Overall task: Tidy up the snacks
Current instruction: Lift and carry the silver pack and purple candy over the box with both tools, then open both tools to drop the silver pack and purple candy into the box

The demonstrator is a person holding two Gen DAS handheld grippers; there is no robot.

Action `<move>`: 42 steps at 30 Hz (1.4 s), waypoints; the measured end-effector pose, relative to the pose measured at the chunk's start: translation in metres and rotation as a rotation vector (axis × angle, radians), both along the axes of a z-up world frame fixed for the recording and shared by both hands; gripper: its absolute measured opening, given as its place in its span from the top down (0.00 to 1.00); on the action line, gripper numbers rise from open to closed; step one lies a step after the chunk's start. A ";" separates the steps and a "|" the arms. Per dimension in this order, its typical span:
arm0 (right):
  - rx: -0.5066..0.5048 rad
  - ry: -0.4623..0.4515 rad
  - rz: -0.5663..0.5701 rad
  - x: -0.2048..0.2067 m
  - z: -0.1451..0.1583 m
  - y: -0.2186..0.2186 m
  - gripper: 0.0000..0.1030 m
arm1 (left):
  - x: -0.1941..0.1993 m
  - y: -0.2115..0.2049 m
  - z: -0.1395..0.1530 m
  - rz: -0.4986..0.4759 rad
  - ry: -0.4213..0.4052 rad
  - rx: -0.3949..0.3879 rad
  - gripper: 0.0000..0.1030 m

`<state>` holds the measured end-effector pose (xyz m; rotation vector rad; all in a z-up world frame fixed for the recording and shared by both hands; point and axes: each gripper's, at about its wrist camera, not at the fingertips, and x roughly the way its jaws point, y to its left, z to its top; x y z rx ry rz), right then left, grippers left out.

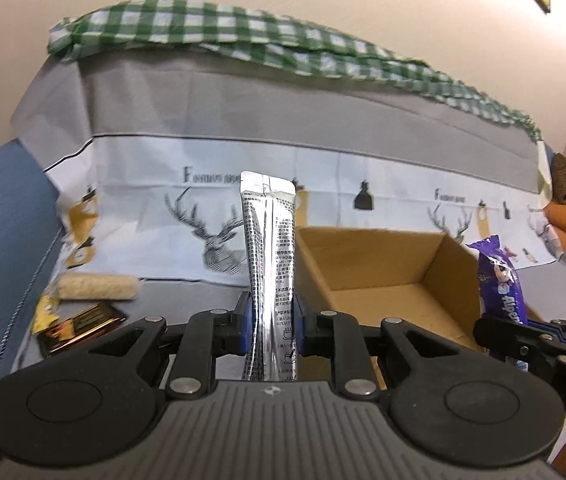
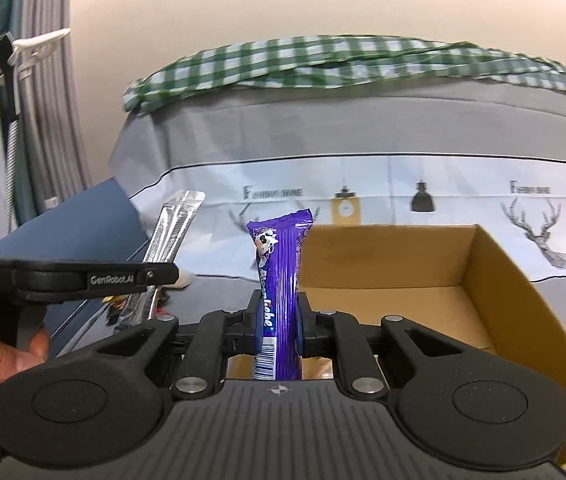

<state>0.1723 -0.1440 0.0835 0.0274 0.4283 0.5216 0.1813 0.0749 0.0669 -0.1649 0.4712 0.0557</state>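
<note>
Clamped upright in the right gripper (image 2: 279,320) jaws, the purple Alpenliebe candy bar (image 2: 281,280) stands just before the cardboard box (image 2: 495,280) at centre frame, nearer than the left gripper (image 1: 271,320), whose jaws pinch a silver sachet (image 1: 269,248).

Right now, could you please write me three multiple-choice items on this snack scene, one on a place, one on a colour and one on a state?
1. Where does the pale rice roll lie?
A. in the cardboard box
B. on the grey cloth left of the box
C. in the right gripper

2. What colour is the wrapper that the right gripper holds?
A. purple
B. green
C. orange

3. How is the left gripper?
A. open
B. shut on nothing
C. shut on the silver sachet

Key: 1 B, it rests outside the cardboard box; 2 A, the purple candy pack shows it; 3 C, both pads press the silver sachet.
</note>
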 end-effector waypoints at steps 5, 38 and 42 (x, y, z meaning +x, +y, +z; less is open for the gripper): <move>0.007 -0.014 -0.100 0.006 0.000 -0.016 0.85 | 0.001 -0.022 0.008 -0.022 -0.073 -0.017 0.79; -0.010 0.000 -0.396 0.031 -0.015 -0.046 0.85 | 0.026 -0.110 0.004 -0.333 -0.136 -0.018 0.78; -0.009 -0.001 -0.396 0.030 -0.016 -0.046 0.85 | 0.025 -0.109 0.004 -0.334 -0.139 -0.018 0.78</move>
